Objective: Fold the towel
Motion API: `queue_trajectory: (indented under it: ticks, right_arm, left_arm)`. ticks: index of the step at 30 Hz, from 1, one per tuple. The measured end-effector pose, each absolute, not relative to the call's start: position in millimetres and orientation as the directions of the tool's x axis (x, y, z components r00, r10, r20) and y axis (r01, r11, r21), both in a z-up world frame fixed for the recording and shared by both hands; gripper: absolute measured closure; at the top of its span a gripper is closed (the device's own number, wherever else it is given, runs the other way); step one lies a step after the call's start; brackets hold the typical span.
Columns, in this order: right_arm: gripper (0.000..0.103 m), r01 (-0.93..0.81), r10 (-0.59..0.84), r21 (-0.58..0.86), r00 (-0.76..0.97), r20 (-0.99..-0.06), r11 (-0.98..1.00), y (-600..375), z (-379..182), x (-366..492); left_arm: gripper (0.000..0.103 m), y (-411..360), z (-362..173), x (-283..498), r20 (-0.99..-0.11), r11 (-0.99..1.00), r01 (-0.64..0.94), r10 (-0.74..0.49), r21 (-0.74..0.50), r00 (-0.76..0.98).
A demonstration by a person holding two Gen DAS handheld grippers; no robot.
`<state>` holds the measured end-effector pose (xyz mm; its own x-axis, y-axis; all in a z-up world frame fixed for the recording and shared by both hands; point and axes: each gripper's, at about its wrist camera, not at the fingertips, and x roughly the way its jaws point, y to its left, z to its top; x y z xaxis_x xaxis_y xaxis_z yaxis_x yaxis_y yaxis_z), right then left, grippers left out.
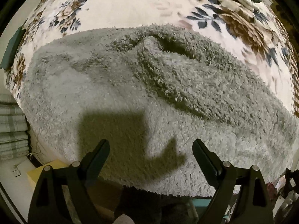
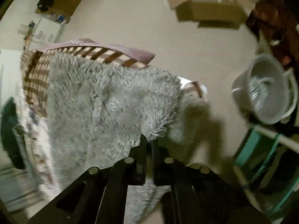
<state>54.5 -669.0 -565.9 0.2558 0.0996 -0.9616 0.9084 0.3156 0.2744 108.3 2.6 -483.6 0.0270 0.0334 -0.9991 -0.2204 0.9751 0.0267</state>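
A shaggy grey towel (image 1: 115, 85) lies spread over a floral bedcover (image 1: 119, 9), with a raised fold running from its middle toward the right. My left gripper (image 1: 151, 145) hovers open above the towel's near edge, nothing between its fingers, and its shadow falls on the pile. In the right wrist view the same grey towel (image 2: 97, 100) hangs lifted by one corner. My right gripper (image 2: 149, 140) is shut on that corner, and cloth trails down between the fingers.
A striped brown and cream blanket (image 2: 74, 56) lies under the lifted towel. Cardboard boxes (image 2: 201, 5) sit on the floor beyond. A white plastic basin (image 2: 269, 91) and a green-framed rack (image 2: 261, 158) stand at the right. Folded plaid cloth (image 1: 11, 127) is stacked at the left.
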Motion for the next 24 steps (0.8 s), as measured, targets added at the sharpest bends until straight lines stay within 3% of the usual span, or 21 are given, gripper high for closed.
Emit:
queue_trajectory:
  ticks: [3,6,8,11,14,17,21,22,23,24]
  right_arm:
    - [0.099,0.929,0.037,0.189,0.187,-0.982,0.319,-671.2,-558.3,44.4]
    - [0.098,0.924,0.129,0.109,0.066,-0.989,0.367,-672.3,-576.5,44.4]
    - [0.081,0.910,0.148,0.089,0.031,-0.989,0.404,-670.3,-570.0,49.6]
    - [0.065,0.883,0.100,0.159,0.128,-0.987,0.442,-663.0,-527.7,64.5]
    - [0.058,0.852,0.155,0.305,0.263,-0.952,0.426,-652.6,-500.5,97.8]
    - [0.058,0.839,0.246,0.389,0.314,-0.917,0.379,-646.6,-512.3,141.3]
    - [0.058,0.867,0.302,0.332,0.226,-0.926,0.372,-633.5,-553.3,195.7]
    - [0.064,0.878,0.309,0.307,0.196,-0.931,0.367,-630.0,-563.8,203.8]
    - [0.091,0.887,0.300,0.281,0.173,-0.938,0.367,-629.0,-570.9,207.9]
    - [0.096,0.896,0.278,0.254,0.156,-0.948,0.365,-628.9,-573.9,210.2]
  left_arm:
    - [0.013,-0.2,-482.9,108.2,-0.999,0.976,-0.216,0.023,0.017,0.028]
    - [0.013,-6.6,-479.2,116.4,-0.999,0.977,-0.215,0.002,-0.005,0.035]
    - [0.013,-12.6,-475.6,124.5,-0.999,0.977,-0.211,0.001,-0.009,0.046]
    - [0.013,-21.6,-472.8,139.5,-0.998,0.979,-0.204,-0.011,-0.024,0.063]
    - [0.012,-32.3,-479.5,161.5,-0.997,0.984,-0.176,-0.006,-0.019,0.071]
    - [0.013,-39.8,-491.3,180.8,-0.996,0.987,-0.162,0.013,-0.001,0.086]
    - [0.013,-42.1,-509.8,197.9,-0.996,0.984,-0.175,0.042,0.028,0.075]
    - [0.013,-43.3,-514.9,200.3,-0.997,0.984,-0.177,0.045,0.032,0.067]
    - [0.013,-43.0,-517.3,201.3,-0.997,0.983,-0.178,0.043,0.032,0.062]
    - [0.013,-40.5,-519.7,204.1,-0.998,0.983,-0.181,0.039,0.028,0.058]
